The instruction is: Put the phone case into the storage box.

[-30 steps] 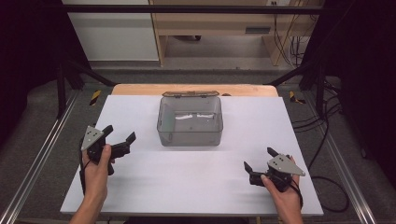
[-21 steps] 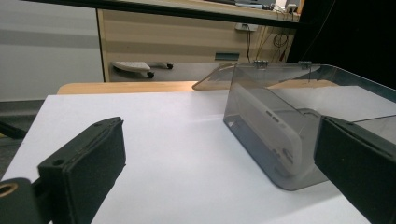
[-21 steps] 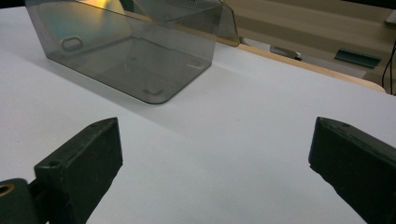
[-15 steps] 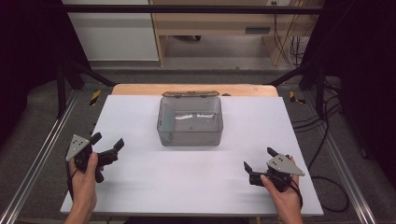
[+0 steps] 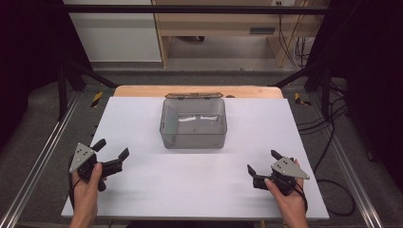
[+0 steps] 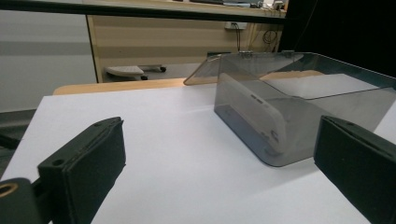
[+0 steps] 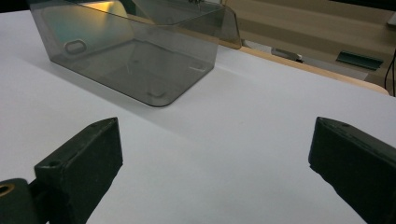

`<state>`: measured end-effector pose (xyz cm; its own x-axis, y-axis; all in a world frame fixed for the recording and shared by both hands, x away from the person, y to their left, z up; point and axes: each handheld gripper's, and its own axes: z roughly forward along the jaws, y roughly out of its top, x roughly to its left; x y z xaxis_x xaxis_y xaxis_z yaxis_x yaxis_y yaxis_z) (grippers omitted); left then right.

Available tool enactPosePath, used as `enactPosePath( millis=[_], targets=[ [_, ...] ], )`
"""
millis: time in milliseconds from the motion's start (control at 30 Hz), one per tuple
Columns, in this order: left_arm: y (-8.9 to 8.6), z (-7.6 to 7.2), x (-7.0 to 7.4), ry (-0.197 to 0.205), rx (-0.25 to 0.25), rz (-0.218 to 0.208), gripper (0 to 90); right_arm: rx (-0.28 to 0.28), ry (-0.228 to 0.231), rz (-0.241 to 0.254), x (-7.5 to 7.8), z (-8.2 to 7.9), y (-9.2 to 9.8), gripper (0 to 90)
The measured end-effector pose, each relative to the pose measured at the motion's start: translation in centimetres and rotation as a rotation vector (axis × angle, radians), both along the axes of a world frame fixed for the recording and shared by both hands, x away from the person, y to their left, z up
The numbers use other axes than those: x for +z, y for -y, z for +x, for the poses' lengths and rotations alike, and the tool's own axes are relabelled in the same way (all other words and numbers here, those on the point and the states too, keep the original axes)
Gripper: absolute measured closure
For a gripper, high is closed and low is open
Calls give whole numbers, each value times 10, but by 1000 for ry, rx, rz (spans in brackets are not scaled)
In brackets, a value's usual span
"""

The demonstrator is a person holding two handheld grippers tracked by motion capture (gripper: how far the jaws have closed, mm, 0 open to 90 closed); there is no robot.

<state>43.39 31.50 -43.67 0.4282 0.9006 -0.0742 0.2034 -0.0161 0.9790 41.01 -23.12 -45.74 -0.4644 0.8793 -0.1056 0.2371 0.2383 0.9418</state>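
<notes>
The smoky plastic box point(image 5: 193, 124) stands at the middle of the white bench point(image 5: 199, 185), its hinged lid point(image 5: 193, 95) tipped back behind it. Bare bench lies on both sides and in front, between the left tongs point(image 5: 112, 154) and right tongs point(image 5: 262, 163).

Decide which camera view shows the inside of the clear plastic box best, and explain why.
The high view: it looks down into the clear plastic box, showing its floor and its lid hinged open behind. The left gripper view shows its side walls from table level; the right gripper view shows a near corner.
</notes>
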Motion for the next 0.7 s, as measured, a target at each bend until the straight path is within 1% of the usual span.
enactPosePath(
  millis=[167, 233, 267, 333, 500, 567, 633, 667, 700],
  targets=[
    [6, -3, -1, 2, -27, 1, 22, -1, 5, 7, 0, 0, 1, 34],
    [7, -4, -2, 2, -30, -1, 22, -1, 7, 8, 0, 0, 1, 34],
    [8, -4, -2, 3, -37, 0, 22, -1, 1, 14, 0, 0, 2, 34],
    [10, -5, -3, 3, -44, 11, 22, 0, 4, 15, 0, 0, 2, 34],
    [15, -7, -5, 5, -58, 2, 21, 7, 8, 28, 0, 0, 3, 37],
    [17, -8, -6, 7, -68, 7, 21, 12, 11, 45, 0, 0, 5, 41],
    [18, -9, -7, 11, -73, 12, 21, 17, 23, 59, 0, 0, 7, 42],
    [18, -9, -7, 11, -73, 12, 21, 17, 23, 59, 0, 0, 7, 42],
    [19, -9, -7, 11, -78, 16, 21, 22, 38, 70, 0, -1, 9, 42]
  ],
)
